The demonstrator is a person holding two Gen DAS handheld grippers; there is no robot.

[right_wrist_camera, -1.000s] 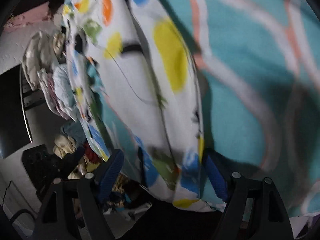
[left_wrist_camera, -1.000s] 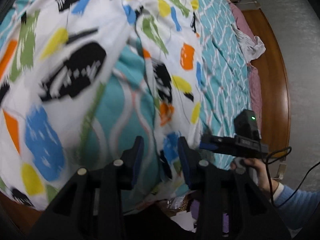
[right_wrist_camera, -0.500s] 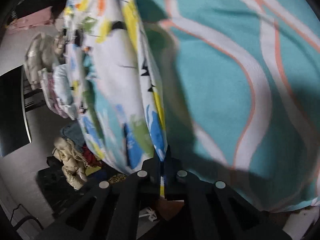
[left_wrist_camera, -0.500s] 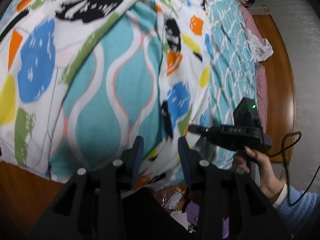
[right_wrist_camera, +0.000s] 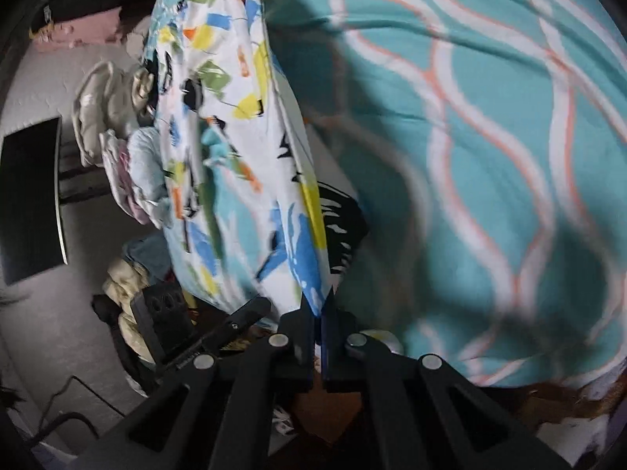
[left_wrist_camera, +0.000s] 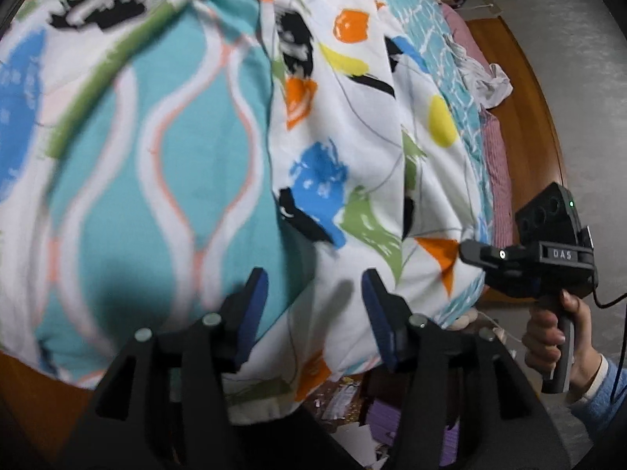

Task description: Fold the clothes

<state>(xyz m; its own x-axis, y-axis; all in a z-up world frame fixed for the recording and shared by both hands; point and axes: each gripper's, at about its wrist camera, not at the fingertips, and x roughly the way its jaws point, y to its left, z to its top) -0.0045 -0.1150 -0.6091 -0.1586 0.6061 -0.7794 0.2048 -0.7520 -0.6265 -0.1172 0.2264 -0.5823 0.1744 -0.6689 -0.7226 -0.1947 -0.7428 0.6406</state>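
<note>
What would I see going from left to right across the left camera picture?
Teal wavy sheet → white cloth with colored blotches → crumpled white rag → right hand-held gripper held by a hand.

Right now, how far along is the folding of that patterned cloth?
Early stage. Done: the right tool is shut on the lower corner of the white cloth with colourful splashes. In hand: the left tool is open at the cloth's bottom edge, gripping nothing. Left: no neat fold shows; the cloth sprawls over the teal wavy bedsheet.
</note>
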